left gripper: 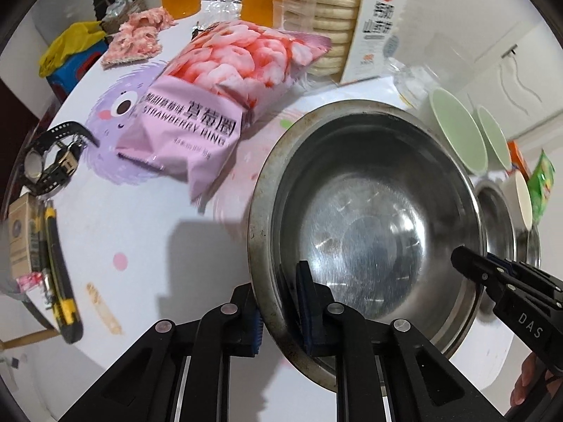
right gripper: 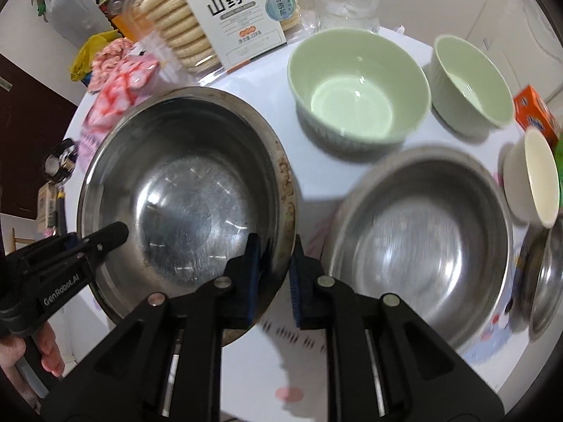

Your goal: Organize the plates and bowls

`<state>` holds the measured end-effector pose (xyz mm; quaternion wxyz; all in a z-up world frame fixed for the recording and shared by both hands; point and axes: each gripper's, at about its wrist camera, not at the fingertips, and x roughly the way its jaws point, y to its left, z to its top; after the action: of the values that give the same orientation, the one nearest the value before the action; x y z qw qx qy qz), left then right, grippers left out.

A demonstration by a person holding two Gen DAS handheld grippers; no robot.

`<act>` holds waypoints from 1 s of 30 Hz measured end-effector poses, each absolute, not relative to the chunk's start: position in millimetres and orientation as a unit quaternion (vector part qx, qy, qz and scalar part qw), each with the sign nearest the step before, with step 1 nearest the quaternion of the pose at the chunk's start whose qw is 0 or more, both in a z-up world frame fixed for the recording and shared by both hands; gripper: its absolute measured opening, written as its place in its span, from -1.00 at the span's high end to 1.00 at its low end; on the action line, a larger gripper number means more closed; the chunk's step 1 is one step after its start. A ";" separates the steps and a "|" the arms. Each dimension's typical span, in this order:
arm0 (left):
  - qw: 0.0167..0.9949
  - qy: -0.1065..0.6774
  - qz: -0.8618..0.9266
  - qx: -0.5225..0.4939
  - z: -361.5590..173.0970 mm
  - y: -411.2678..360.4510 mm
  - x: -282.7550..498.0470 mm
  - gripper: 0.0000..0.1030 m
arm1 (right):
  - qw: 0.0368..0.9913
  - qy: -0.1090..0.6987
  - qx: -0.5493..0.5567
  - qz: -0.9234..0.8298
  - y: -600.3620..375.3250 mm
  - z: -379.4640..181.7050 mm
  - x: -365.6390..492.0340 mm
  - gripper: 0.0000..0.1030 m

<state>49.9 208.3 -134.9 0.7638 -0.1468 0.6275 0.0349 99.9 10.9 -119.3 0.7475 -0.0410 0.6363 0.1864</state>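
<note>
A large steel bowl (left gripper: 369, 221) (right gripper: 186, 190) is held off the table by both grippers. My left gripper (left gripper: 279, 311) is shut on its left rim; in the right wrist view it (right gripper: 105, 237) reaches in from the left. My right gripper (right gripper: 276, 276) is shut on its right rim; in the left wrist view it (left gripper: 468, 263) reaches in from the right. A second steel bowl (right gripper: 422, 235) stands on the table to the right. Two green bowls (right gripper: 355, 88) (right gripper: 471, 81) stand behind it. A small cream bowl (right gripper: 531, 179) lies tilted at the far right.
A pink snack bag (left gripper: 225, 84) and a biscuit pack (right gripper: 225, 14) lie behind the held bowl. A steel plate (right gripper: 545, 281) sits at the right edge. A watch (left gripper: 52, 161), a utility knife (left gripper: 59, 270) and a small box (left gripper: 17, 242) lie at the table's left.
</note>
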 end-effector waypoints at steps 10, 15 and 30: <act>0.764 0.636 0.006 -0.107 -139.3 183.3 7.3 0.69 | 0.748 0.641 -0.012 0.174 -10.7 -124.1 39.2 0.65; 0.762 0.639 -0.010 -0.104 -148.6 173.7 -0.8 0.69 | 0.748 0.642 -0.008 0.167 -21.9 -131.7 24.2 0.65; 0.767 0.634 -0.017 -0.093 -159.4 159.1 -2.6 0.67 | 0.750 0.642 -0.009 0.159 -25.7 -146.8 14.3 0.64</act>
<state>-2.6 159.1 -159.4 0.7671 -0.0934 0.6344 -0.0175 14.3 -25.7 -146.8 0.7503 -0.0088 0.6416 0.1590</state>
